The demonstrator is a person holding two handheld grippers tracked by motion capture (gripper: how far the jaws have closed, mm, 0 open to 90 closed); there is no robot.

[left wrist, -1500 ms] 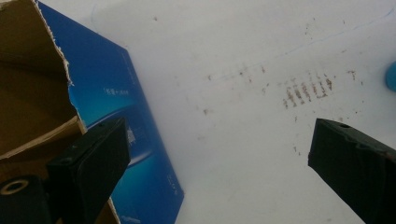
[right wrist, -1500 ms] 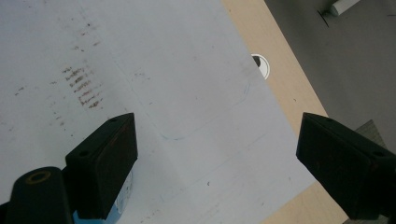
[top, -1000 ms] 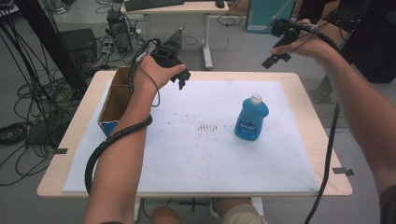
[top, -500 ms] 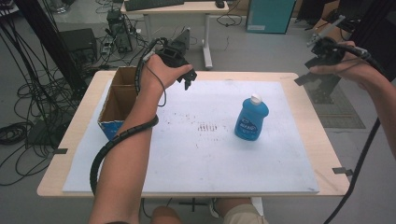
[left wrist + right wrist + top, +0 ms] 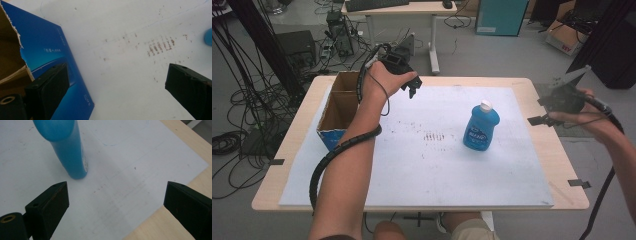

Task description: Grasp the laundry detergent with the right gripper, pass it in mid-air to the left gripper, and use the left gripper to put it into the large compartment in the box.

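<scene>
Both released and empty: left hand-held gripper [image 5: 412, 86] hangs just beside the open box [image 5: 337, 107], right hand-held gripper [image 5: 548, 109] faces the blue bottle [image 5: 480, 126] ahead, probably lining up a grab.

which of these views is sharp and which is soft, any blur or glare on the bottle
High view: even light, mostly sharp, blue bottle label soft but no glare. Right gripper view: the bottle is close, slightly soft and stretched by the lens, faint shadow on the white sheet. Left gripper view: blue box and stains fairly crisp, fingers soft.
</scene>
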